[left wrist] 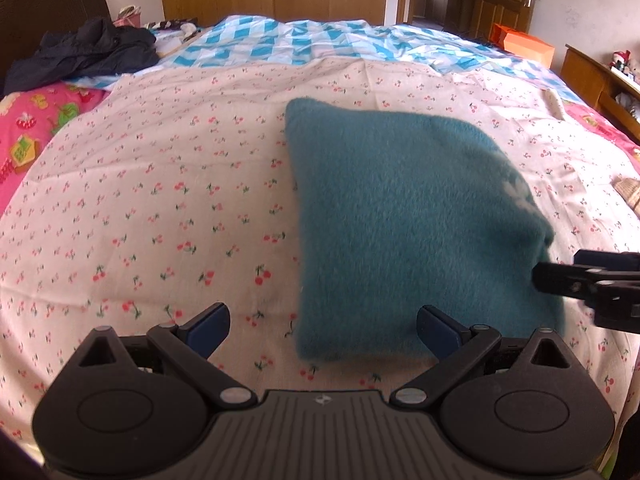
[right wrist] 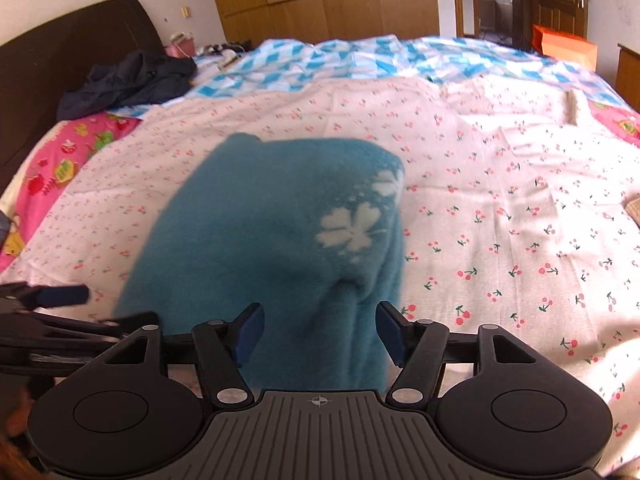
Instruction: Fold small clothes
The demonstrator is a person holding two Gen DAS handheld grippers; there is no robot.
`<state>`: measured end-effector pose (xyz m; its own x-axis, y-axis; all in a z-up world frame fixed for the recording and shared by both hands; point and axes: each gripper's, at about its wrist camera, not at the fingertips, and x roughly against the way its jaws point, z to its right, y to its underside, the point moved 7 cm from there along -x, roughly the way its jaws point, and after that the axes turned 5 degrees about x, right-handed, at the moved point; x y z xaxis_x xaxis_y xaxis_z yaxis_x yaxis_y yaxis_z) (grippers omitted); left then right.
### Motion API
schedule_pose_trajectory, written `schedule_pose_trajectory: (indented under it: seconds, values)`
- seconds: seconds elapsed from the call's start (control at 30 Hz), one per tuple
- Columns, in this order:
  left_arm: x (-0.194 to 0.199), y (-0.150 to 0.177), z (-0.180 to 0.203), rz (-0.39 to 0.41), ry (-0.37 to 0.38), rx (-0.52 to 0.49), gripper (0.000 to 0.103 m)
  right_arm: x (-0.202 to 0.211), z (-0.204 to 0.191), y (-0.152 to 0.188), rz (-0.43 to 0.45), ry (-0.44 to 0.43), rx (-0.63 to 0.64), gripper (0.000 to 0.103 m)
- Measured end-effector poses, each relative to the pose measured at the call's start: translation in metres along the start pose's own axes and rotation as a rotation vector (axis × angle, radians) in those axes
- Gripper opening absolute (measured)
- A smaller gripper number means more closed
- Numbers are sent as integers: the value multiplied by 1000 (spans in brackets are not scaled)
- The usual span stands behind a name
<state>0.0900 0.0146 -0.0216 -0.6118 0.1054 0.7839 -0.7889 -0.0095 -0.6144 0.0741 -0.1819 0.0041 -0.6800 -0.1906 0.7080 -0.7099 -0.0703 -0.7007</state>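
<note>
A fuzzy teal garment point(left wrist: 404, 220) with white flower marks lies folded on the cherry-print sheet point(left wrist: 160, 200). My left gripper point(left wrist: 323, 330) is open, its right finger at the garment's near edge, nothing held. My right gripper point(right wrist: 320, 334) is open with the garment's point(right wrist: 272, 240) near edge lying between its spread jaws. In the left wrist view my right gripper point(left wrist: 576, 280) shows at the garment's right corner. In the right wrist view my left gripper point(right wrist: 60, 300) shows at the garment's left edge.
A dark jacket point(left wrist: 88, 54) lies at the bed's far left by the headboard. A blue-and-white checked quilt point(left wrist: 304, 42) covers the far side. An orange box point(left wrist: 524, 46) stands far right near a wooden door. Pink print bedding point(left wrist: 36, 128) shows at the left.
</note>
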Motion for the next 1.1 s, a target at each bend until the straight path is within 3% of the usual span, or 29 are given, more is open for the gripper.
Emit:
schedule_pose_trajectory:
  seconds: [0.2, 0.4, 1.1]
  values:
    - [-5, 25, -1, -25, 9, 20, 103, 3, -13, 26, -24, 51, 23, 68]
    - [-8, 35, 3, -51, -23, -18, 103, -9, -14, 52, -97, 44, -55, 68]
    - [-6, 50, 14, -73, -30, -59, 103, -17, -5, 71, -116, 95, -104, 73]
